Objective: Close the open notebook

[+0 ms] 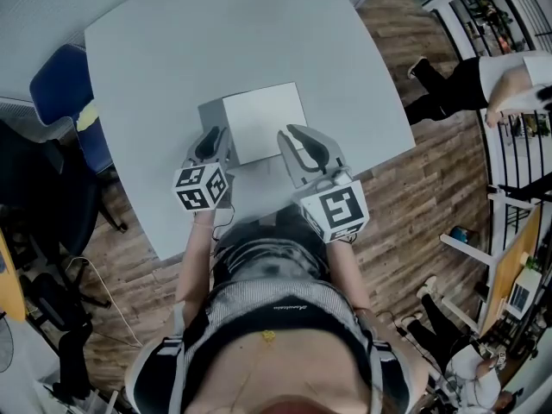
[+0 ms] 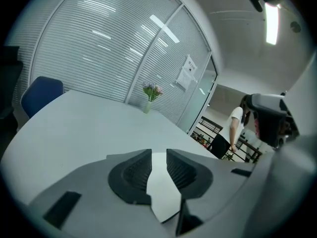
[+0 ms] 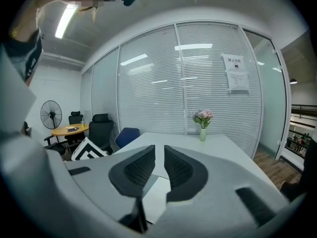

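Left gripper [image 2: 159, 155], jaws slightly apart and seemingly empty, hovers over the notebook [image 1: 263, 123]'s left side; right gripper [image 3: 159, 150], likewise slightly apart, flanks its right edge.

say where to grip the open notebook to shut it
Take the grey cover by its outer left edge, coming in low from the left with the left gripper. It lies flat beside the white pages, so that free edge probably lifts and folds over rightward.
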A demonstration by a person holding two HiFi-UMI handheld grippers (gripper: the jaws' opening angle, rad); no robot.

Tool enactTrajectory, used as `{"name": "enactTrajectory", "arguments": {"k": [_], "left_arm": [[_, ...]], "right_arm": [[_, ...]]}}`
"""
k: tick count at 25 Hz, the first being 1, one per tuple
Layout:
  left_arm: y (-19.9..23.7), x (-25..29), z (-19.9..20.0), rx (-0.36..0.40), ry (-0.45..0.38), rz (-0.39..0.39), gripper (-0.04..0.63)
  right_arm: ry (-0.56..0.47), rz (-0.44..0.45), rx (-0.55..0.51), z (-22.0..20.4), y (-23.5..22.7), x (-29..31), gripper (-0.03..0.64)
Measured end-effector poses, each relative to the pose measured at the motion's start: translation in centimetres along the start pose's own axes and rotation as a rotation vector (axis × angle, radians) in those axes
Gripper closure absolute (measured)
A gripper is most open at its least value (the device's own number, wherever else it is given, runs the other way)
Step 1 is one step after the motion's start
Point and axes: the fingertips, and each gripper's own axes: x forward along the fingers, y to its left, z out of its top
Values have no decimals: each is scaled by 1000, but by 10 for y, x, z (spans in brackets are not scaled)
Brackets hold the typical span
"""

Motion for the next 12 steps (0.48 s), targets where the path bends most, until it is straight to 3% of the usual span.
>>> {"name": "enactTrajectory", "arguments": {"k": [12], "left_arm": [[30, 10, -35, -24, 102, 60, 529]], "right_arm": [[23, -25, 12, -5, -8, 0, 558]]}}
